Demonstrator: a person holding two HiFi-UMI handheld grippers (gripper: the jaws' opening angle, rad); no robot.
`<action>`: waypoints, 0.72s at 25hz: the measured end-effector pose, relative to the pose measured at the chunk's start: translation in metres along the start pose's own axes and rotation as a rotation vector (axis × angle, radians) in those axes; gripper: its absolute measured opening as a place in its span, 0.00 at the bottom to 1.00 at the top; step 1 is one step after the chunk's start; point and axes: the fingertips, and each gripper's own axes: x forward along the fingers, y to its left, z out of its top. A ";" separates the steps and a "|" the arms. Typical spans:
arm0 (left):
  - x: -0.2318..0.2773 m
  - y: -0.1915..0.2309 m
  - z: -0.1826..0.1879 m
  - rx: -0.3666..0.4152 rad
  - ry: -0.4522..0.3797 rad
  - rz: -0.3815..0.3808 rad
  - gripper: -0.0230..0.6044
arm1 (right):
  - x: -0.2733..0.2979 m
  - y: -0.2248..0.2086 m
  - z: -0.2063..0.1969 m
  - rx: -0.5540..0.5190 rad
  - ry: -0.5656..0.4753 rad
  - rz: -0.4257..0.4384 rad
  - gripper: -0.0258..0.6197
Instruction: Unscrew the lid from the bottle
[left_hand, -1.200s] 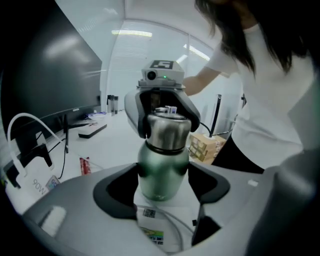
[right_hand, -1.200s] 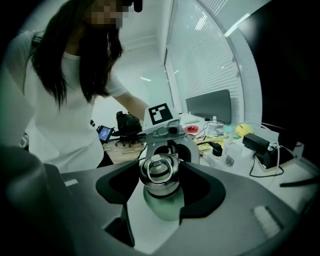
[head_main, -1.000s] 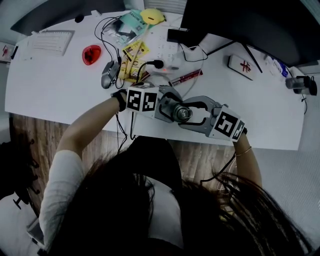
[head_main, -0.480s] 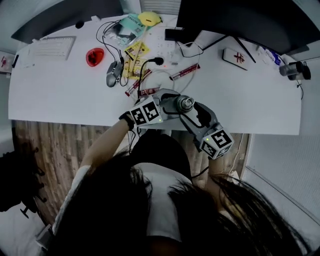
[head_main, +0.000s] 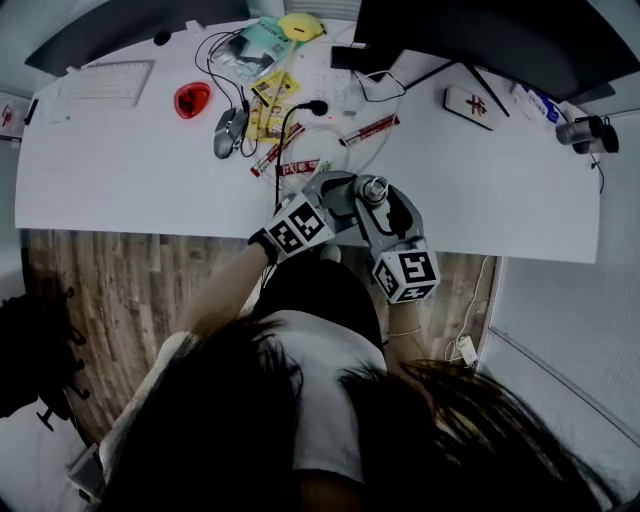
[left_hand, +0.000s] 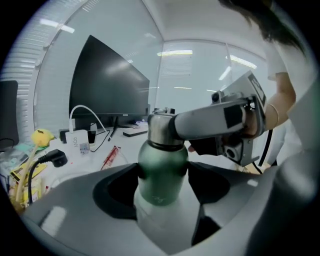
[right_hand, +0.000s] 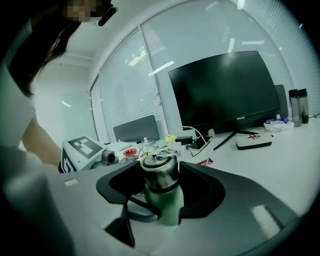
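Observation:
A green metal bottle (left_hand: 162, 172) with a steel lid (left_hand: 161, 131) is held upright above the white desk's near edge. My left gripper (left_hand: 162, 181) is shut on the green body. My right gripper (right_hand: 161, 182) is shut on the steel lid (right_hand: 160, 172), reaching in from the near side. In the head view the lid (head_main: 372, 187) shows from above. There the left gripper (head_main: 345, 198) comes in from the lower left. The right gripper (head_main: 376, 196) has its marker cube close to my body.
The white desk (head_main: 130, 170) holds a dark monitor (head_main: 480, 40), a mouse (head_main: 226, 133), a red object (head_main: 191, 99), a keyboard (head_main: 100, 82), tangled cables (head_main: 290, 125), a red pen (head_main: 368, 131) and a white case (head_main: 468, 103). Wood floor lies below the desk edge.
The right gripper has swung around the lid from the bottle's right side toward my body. The left gripper and bottle shifted slightly, staying gripped.

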 end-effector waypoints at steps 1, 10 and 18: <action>0.000 0.000 0.000 0.001 0.002 -0.009 0.62 | 0.001 0.001 0.000 -0.016 0.005 0.018 0.42; -0.004 -0.001 -0.002 0.111 0.084 -0.244 0.62 | 0.002 0.011 -0.001 -0.177 0.122 0.372 0.41; -0.007 -0.003 -0.004 0.247 0.165 -0.496 0.62 | 0.002 0.021 -0.003 -0.313 0.248 0.733 0.41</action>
